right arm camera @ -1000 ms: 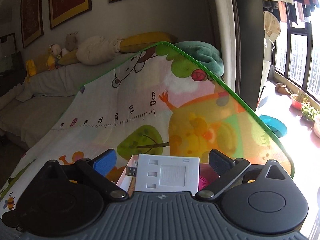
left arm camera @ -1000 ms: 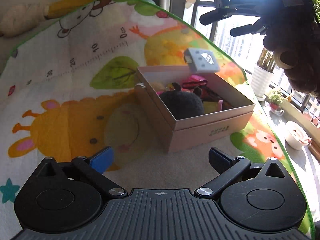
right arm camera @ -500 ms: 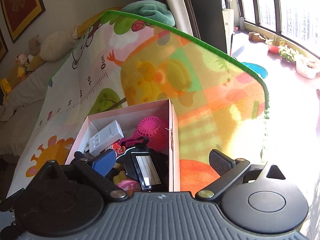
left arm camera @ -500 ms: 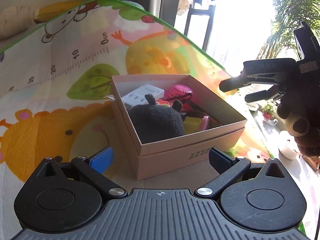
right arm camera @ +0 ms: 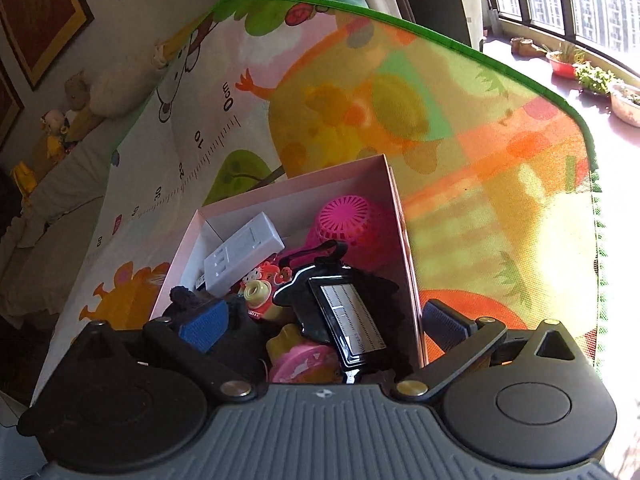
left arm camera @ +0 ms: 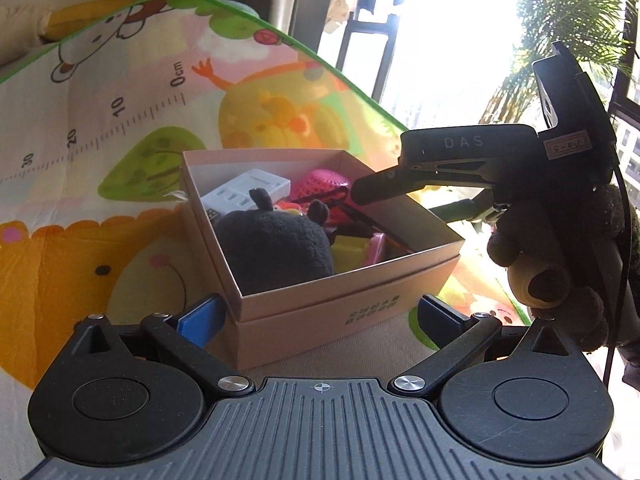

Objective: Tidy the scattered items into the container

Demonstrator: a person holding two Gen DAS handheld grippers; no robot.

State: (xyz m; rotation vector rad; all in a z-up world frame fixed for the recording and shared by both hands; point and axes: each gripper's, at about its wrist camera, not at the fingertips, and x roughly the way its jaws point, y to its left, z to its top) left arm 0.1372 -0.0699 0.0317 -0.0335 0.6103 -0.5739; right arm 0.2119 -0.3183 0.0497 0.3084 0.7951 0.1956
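Note:
A pale cardboard box (left arm camera: 344, 280) stands on the play mat, full of small items. In it lie a white socket block (left arm camera: 248, 190) (right arm camera: 240, 252), a black plush toy (left arm camera: 276, 244), a pink mesh basket (left arm camera: 324, 184) (right arm camera: 348, 220) and a black tag (right arm camera: 340, 304). My left gripper (left arm camera: 318, 316) is open, low in front of the box's near corner. My right gripper (right arm camera: 324, 320) (left arm camera: 404, 200) is open and empty, hovering over the box's right side, held by a hand in a brown fuzzy glove (left arm camera: 540, 280).
The colourful play mat (right arm camera: 460, 140) with a green border spreads around the box. Potted plants (right arm camera: 592, 76) stand on the sunny floor by the windows at the right. A sofa with plush toys (right arm camera: 72, 120) and framed pictures lies far left.
The right gripper let go of the white socket block, which dropped into the box's back left corner. Both grippers have come closer to the box.

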